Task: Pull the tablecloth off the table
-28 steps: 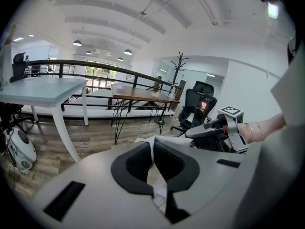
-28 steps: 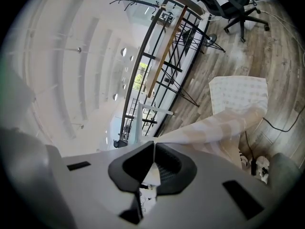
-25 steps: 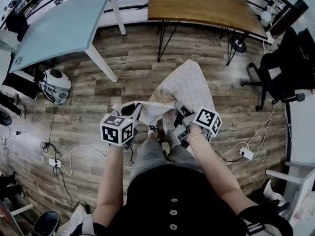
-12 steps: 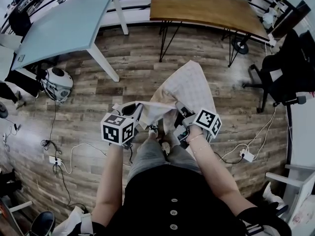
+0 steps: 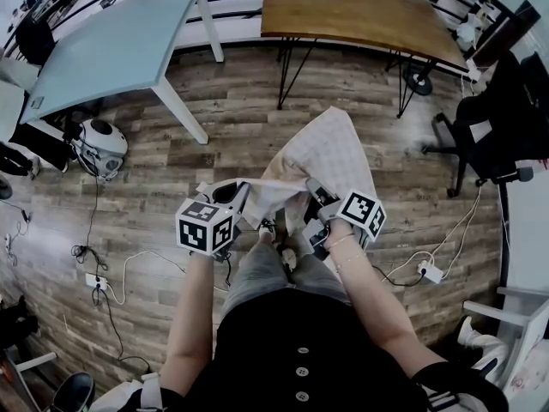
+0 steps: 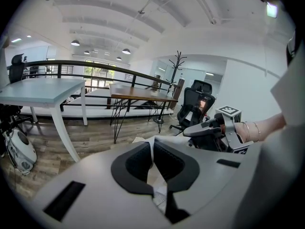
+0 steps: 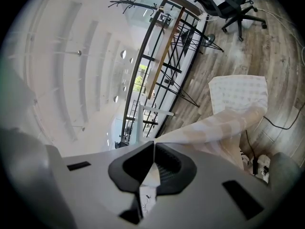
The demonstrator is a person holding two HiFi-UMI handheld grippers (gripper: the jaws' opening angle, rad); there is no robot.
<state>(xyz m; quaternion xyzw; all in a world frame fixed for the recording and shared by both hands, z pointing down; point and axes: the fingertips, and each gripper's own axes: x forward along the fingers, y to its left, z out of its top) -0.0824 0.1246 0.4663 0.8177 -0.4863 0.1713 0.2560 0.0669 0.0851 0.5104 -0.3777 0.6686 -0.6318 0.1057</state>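
1. Head view: the tablecloth (image 5: 326,148) isn't on any table. One end is bunched up in the middle of the frame, right in front of the person's waist, strung between the left gripper (image 5: 240,189) and the right gripper (image 5: 310,187). The rest fans out up-frame over the floor (image 5: 240,118); can't tell if the far end actually rests on it. The wooden table (image 5: 360,11) at top centre and the pale table (image 5: 111,45) at upper left both show bare tops. Compared with a second ago, pretty much nothing has changed: both grippers are in the same spot and the cloth has the same shape. So my read is the pull itself is done and the person is just standing there holding it.

2. Left gripper view: the jaws are pinched together in the lower middle, with a thin fold of the cloth (image 6: 155,175) clamped between the pads. The other gripper (image 6: 209,130) sits just to the right of centre, close by.

3. Right gripper view: same deal, jaws squeezed tight on a cloth edge at lower centre. From there the checked fabric (image 7: 238,97) stretches off to the right side of the frame and spreads out above the floorboards.

4. Since nothing is moving and both grips are solid, I'd guess all that's left is to set the cloth down somewhere.
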